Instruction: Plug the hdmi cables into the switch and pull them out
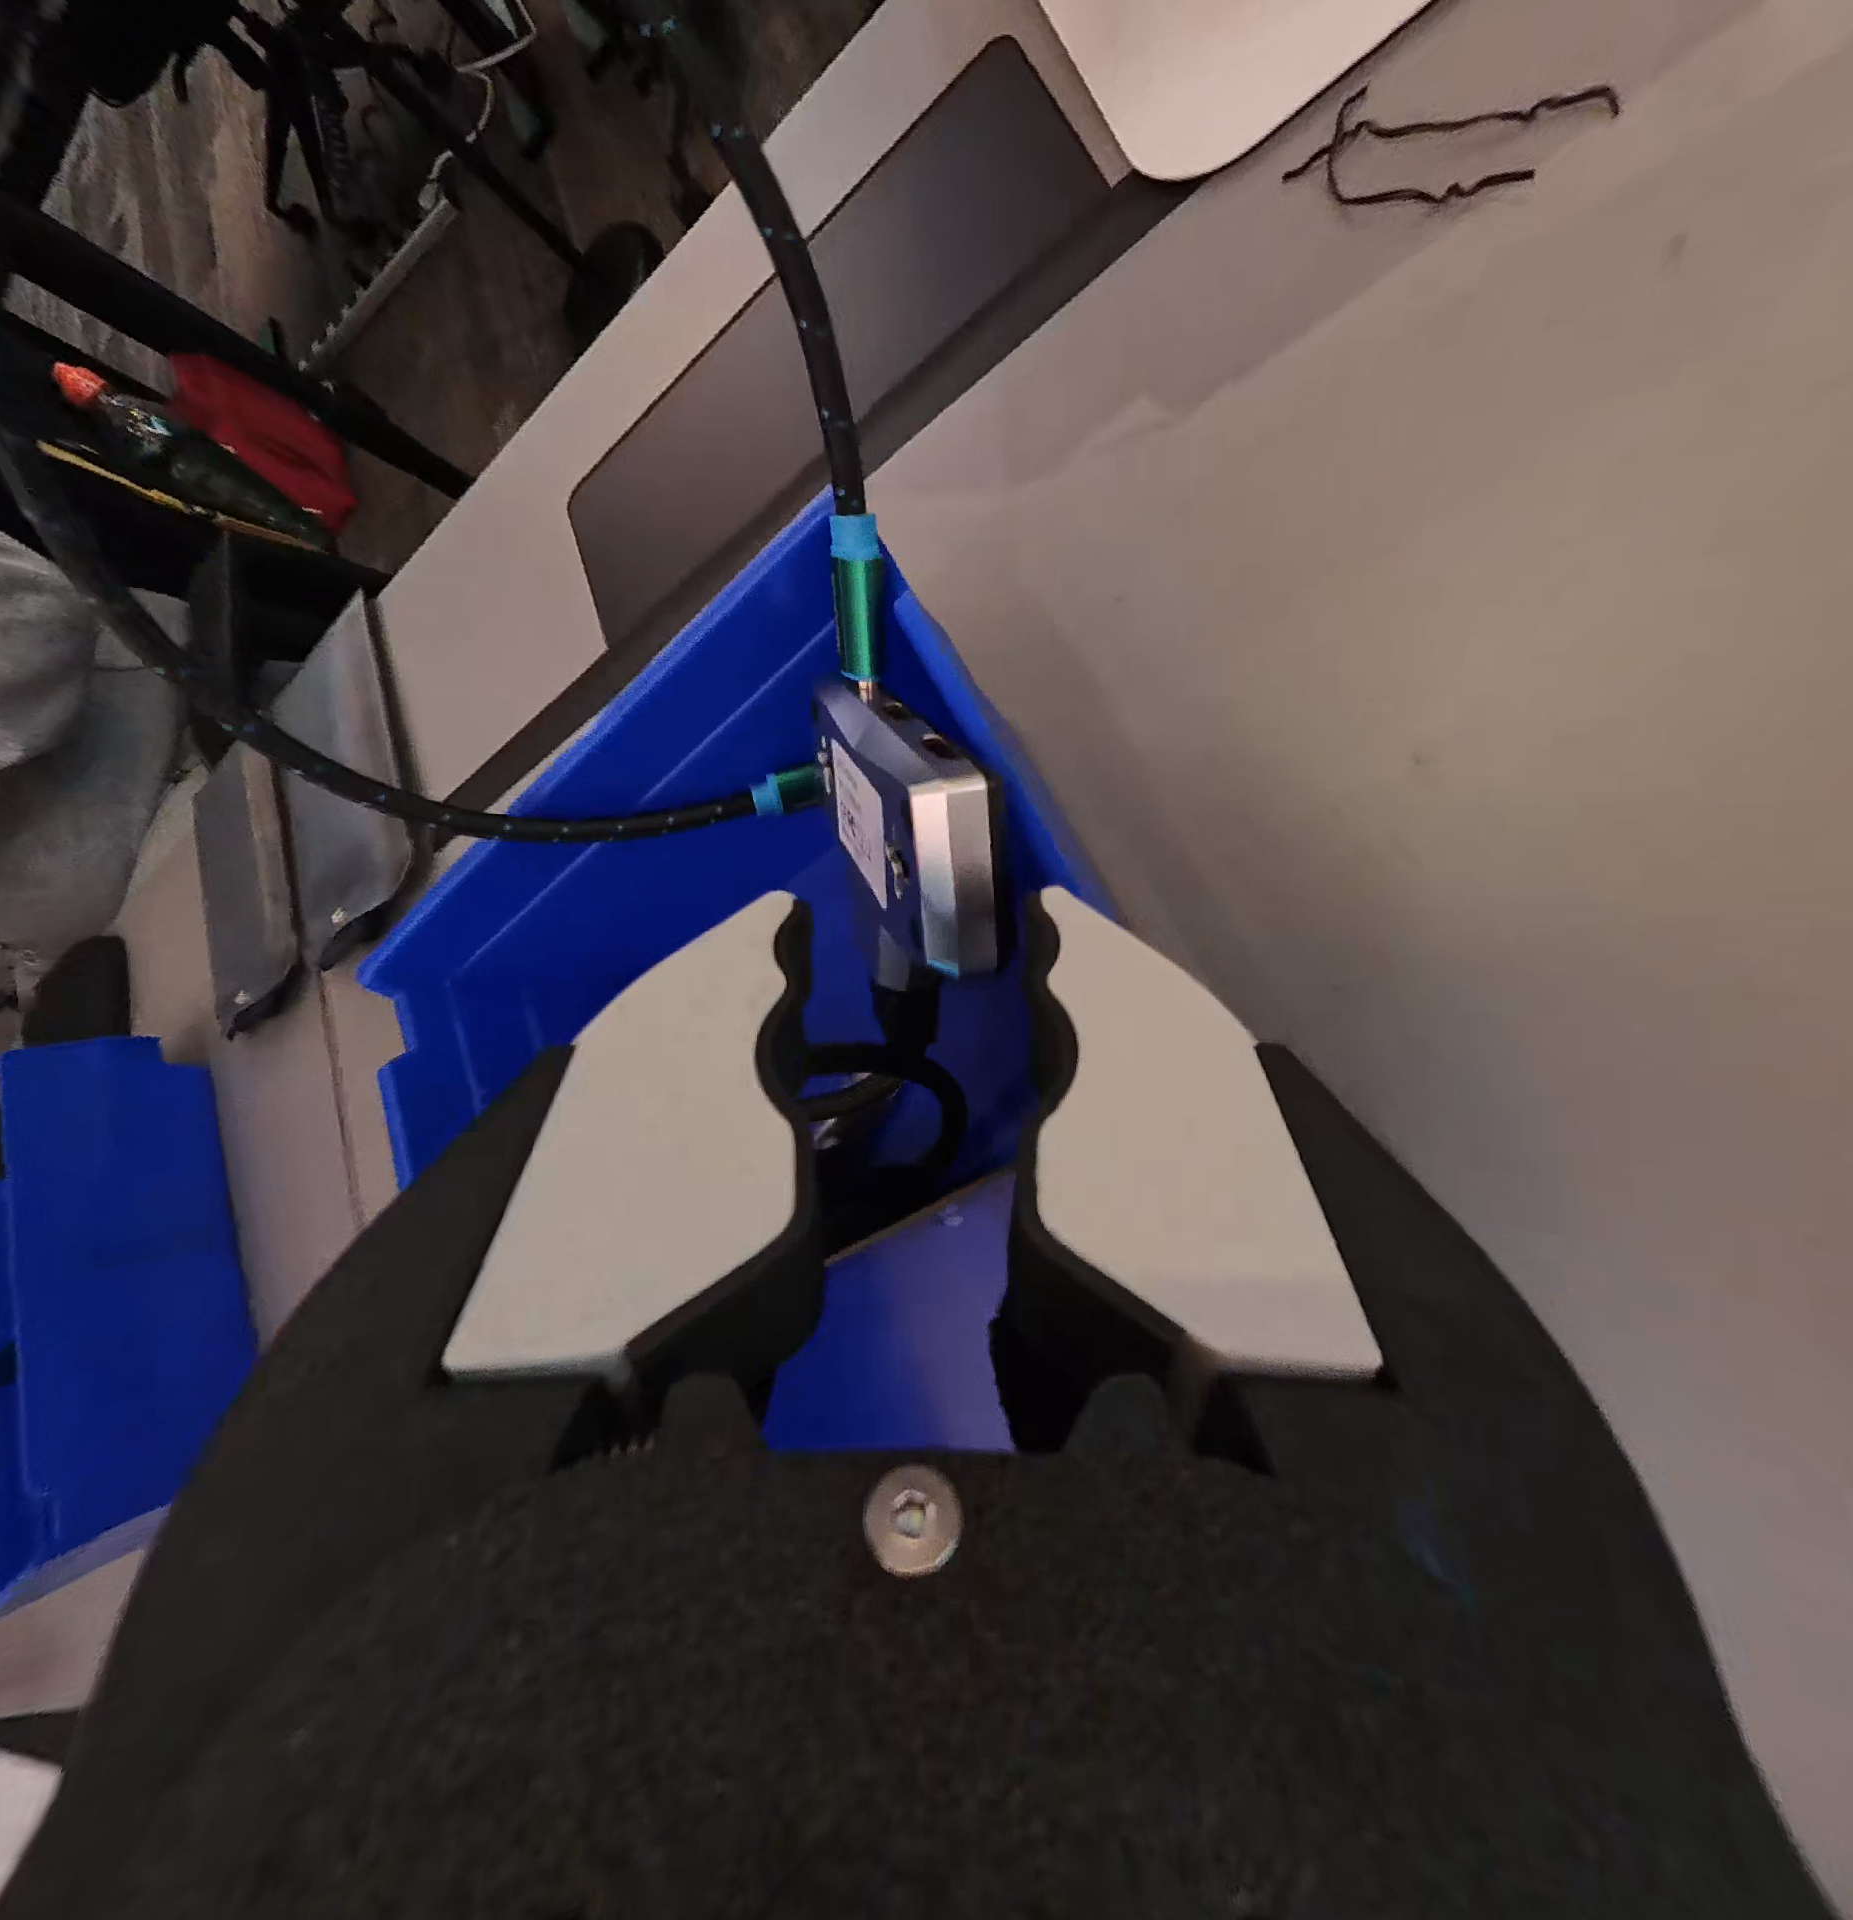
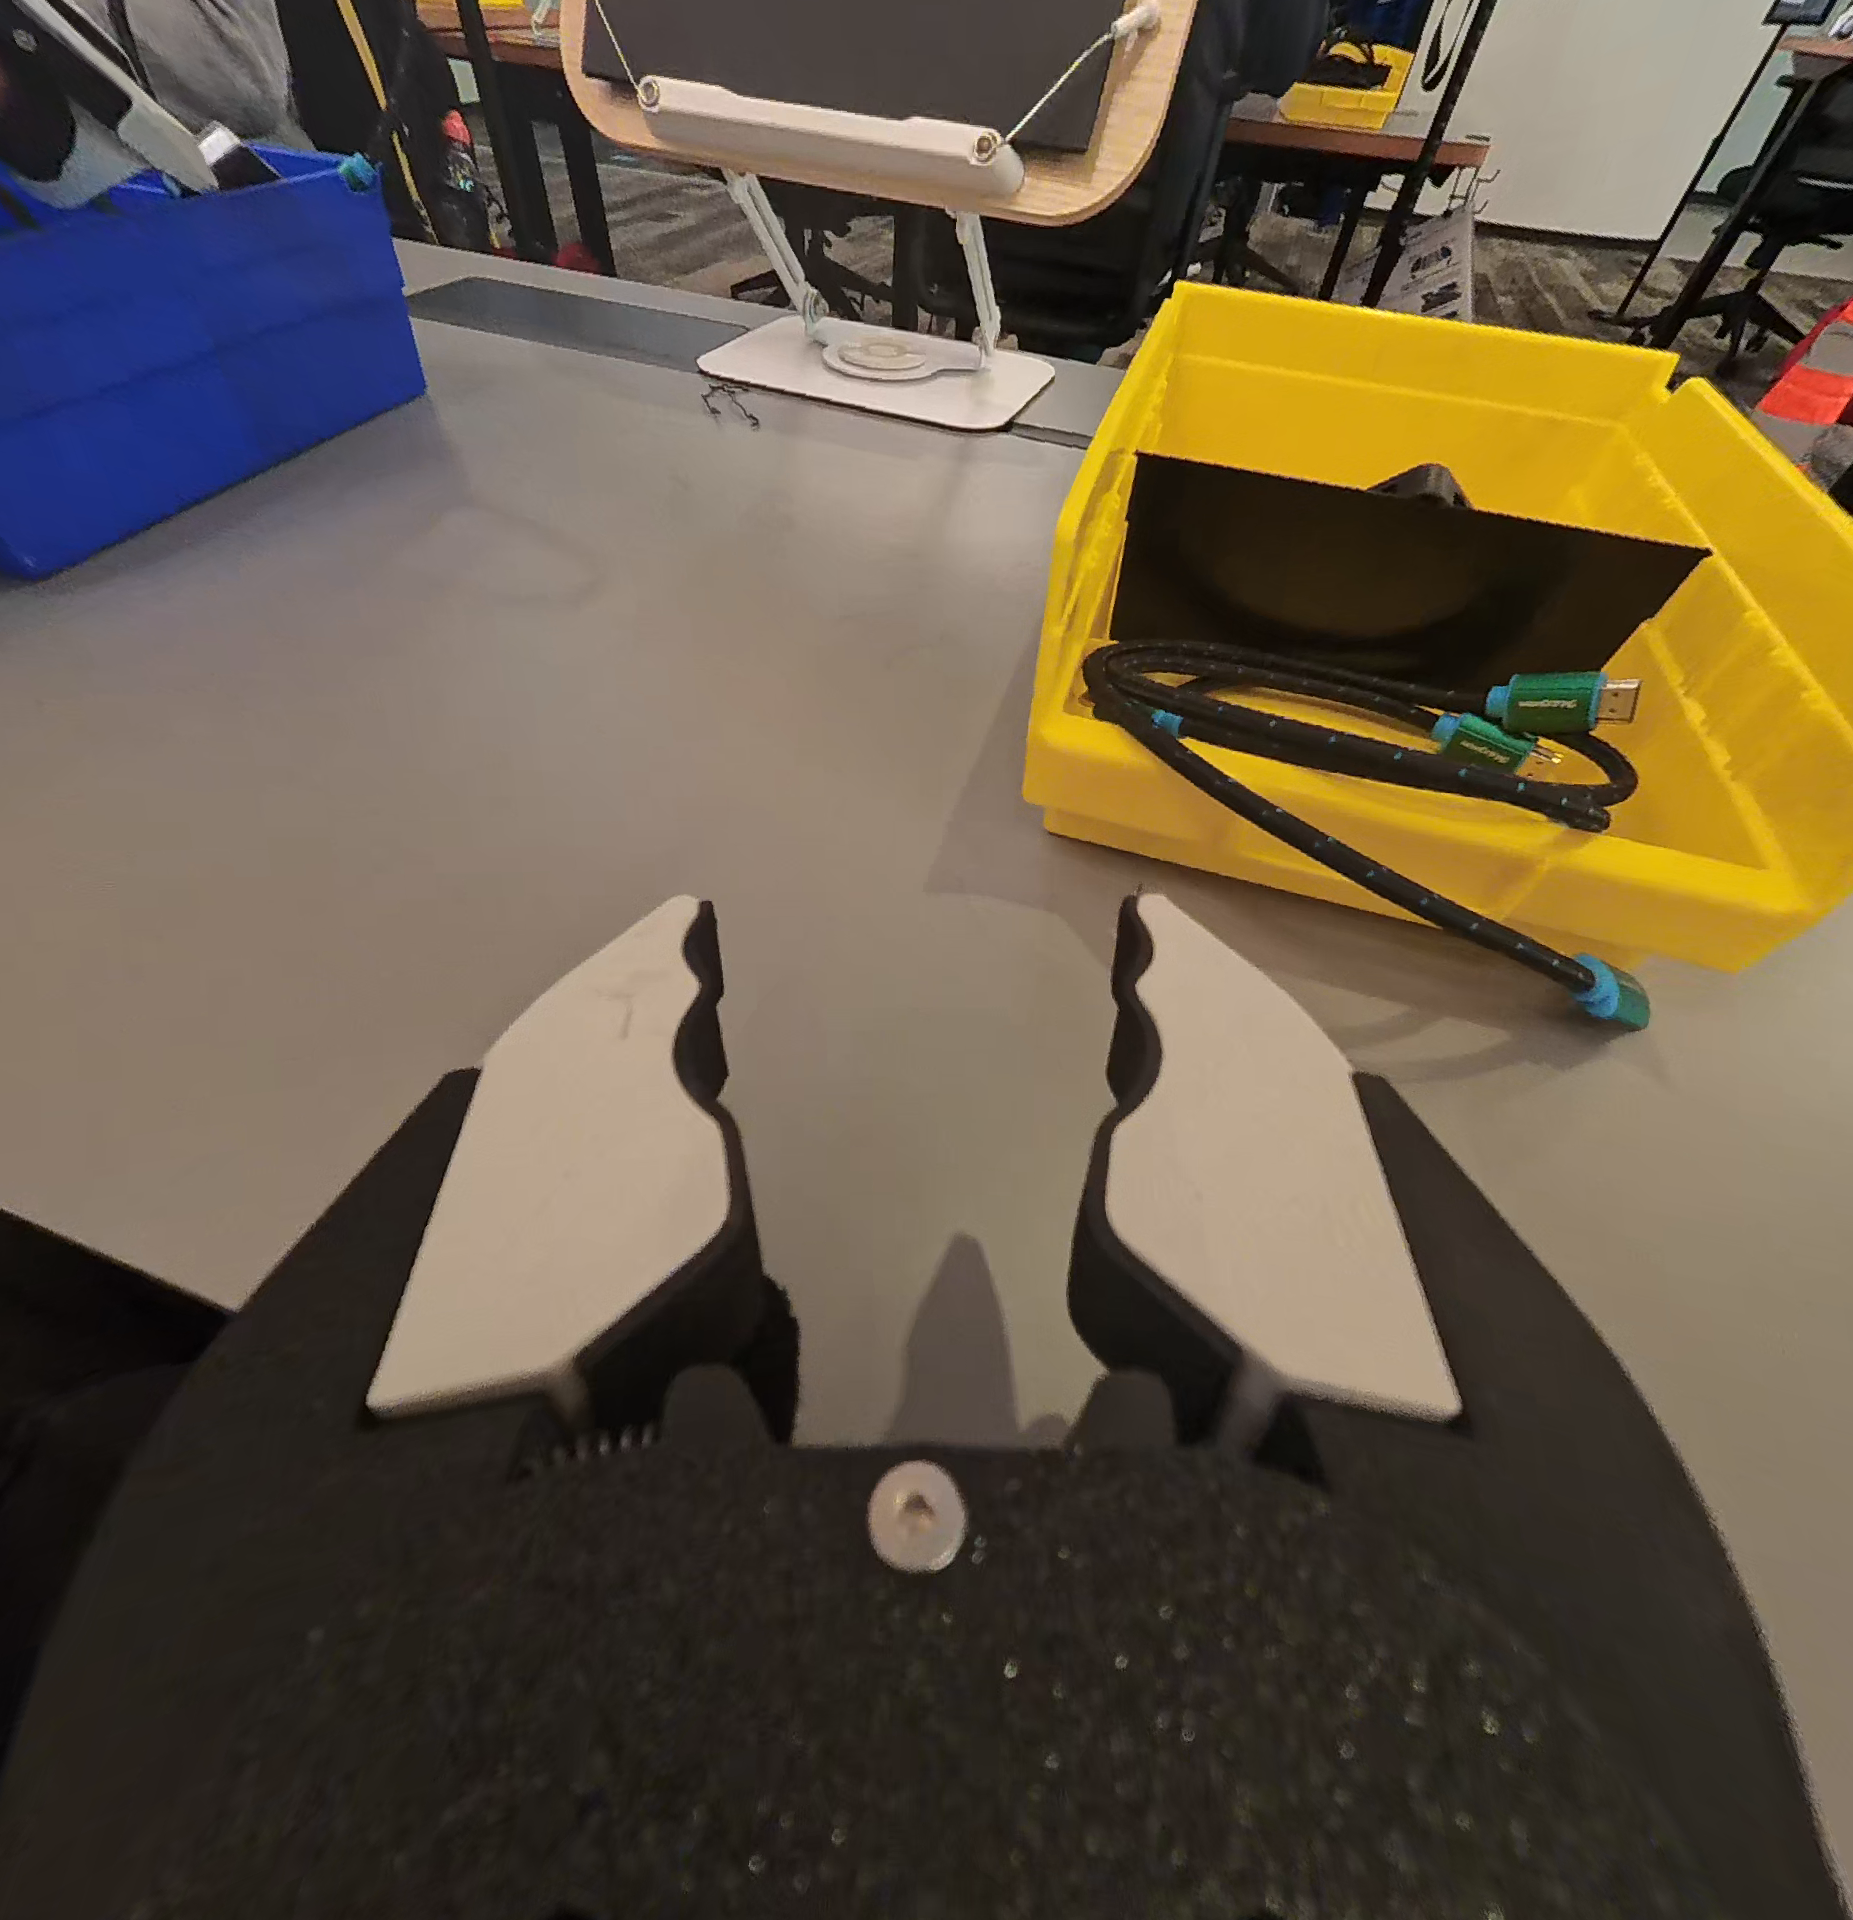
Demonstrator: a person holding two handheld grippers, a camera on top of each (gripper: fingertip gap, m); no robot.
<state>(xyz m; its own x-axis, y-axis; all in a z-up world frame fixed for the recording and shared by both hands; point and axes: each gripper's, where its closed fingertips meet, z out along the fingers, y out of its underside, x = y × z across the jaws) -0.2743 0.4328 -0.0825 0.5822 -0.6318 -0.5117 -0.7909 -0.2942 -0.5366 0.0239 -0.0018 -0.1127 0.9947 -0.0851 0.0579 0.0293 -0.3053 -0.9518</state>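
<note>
In the left wrist view, the small blue and silver switch (image 1: pixel 880 821) sits in a blue bin (image 1: pixel 610 831), tilted against its wall. Two black braided HDMI cables are plugged into it by green connectors, one from above (image 1: pixel 854 613) and one from the left (image 1: pixel 792 795). My left gripper (image 1: pixel 917 904) is open, and the switch's near end lies just between its fingertips. The switch's own black lead (image 1: pixel 901 1101) is coiled below it. My right gripper (image 2: pixel 917 914) is open and empty over the grey table (image 2: pixel 486 675).
A yellow bin (image 2: pixel 1421 395) at the right holds coiled HDMI cables (image 2: pixel 1317 707) and a black divider (image 2: pixel 1369 582). One connector (image 2: pixel 1613 997) hangs out onto the table. The blue bin (image 2: pixel 174 343) is far left, a white stand (image 2: pixel 880 364) at the back. A second blue bin (image 1: pixel 91 1299) stands beside the first. The connector (image 2: pixel 1613 997) sits 15 cm or so from the ends of my right fingers.
</note>
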